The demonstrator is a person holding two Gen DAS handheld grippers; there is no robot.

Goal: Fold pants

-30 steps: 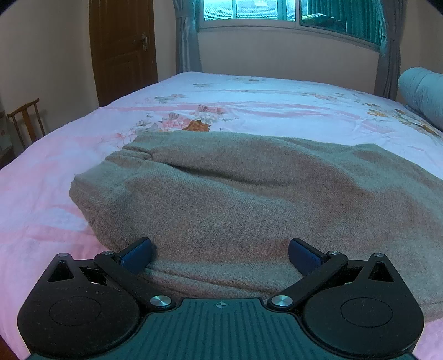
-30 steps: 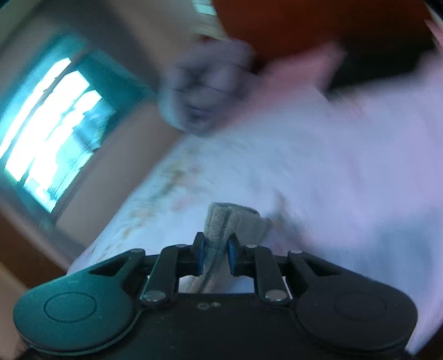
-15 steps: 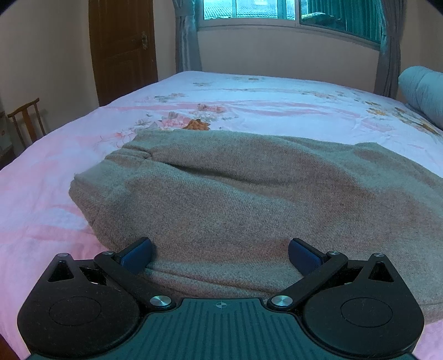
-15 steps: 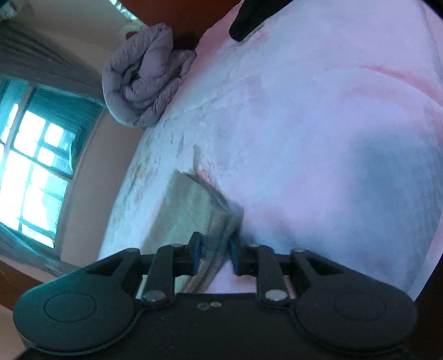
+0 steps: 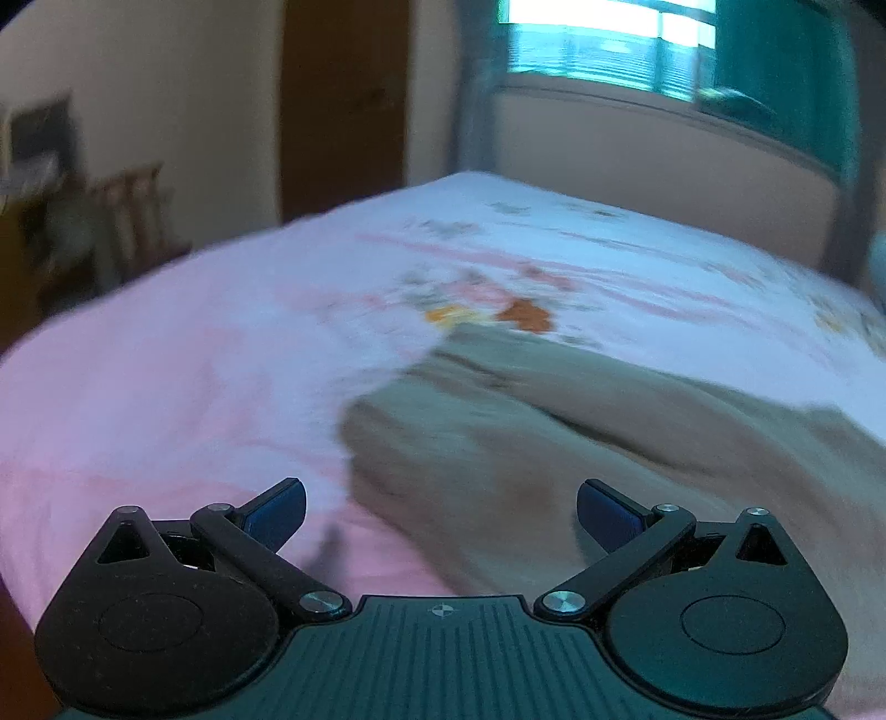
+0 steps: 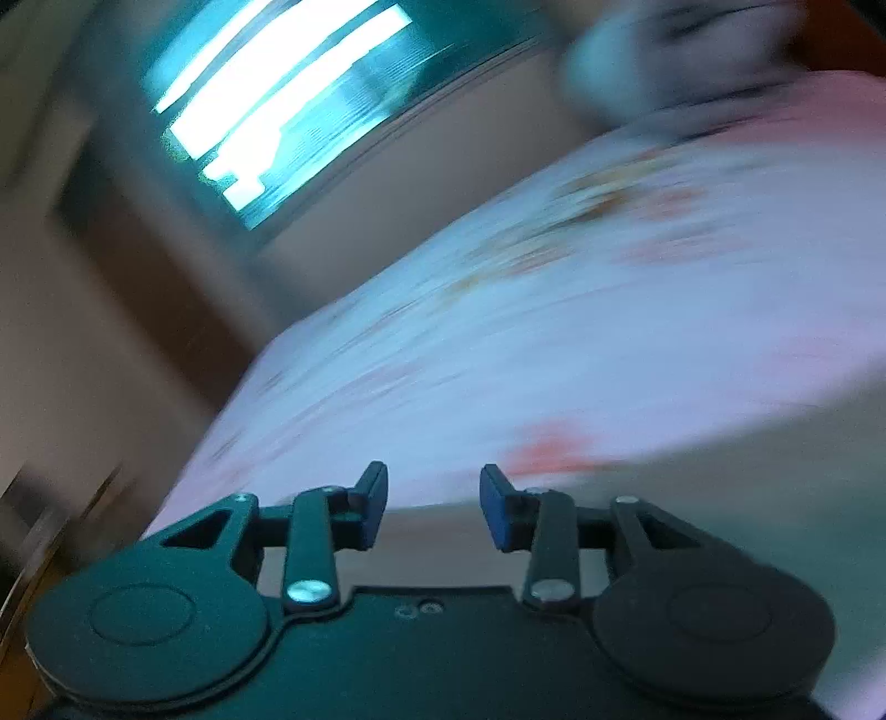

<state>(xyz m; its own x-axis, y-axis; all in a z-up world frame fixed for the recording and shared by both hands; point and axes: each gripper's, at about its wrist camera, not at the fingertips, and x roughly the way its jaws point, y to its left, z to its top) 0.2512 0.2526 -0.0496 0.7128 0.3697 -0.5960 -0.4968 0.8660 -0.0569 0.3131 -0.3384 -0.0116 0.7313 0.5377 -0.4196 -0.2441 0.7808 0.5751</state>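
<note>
The grey-brown woollen pants (image 5: 581, 443) lie in a broad folded heap on the pink floral bed sheet (image 5: 194, 360), blurred by motion. My left gripper (image 5: 440, 515) is open and empty, hovering over the pants' near left edge. My right gripper (image 6: 433, 507) is open and empty above the bed; a pale grey-brown expanse (image 6: 720, 471) at its lower right looks like the pants, too blurred to be sure.
A brown door (image 5: 343, 99) and a wooden chair (image 5: 133, 210) stand left of the bed. A curtained window (image 5: 637, 44) is at the back. A rolled grey quilt (image 6: 692, 50) lies at the bed's far end in the right wrist view.
My right gripper has let go of the pants end it was pinching and opened, swinging over the bed. My left gripper has shifted left and back, so the pants sit further right.
</note>
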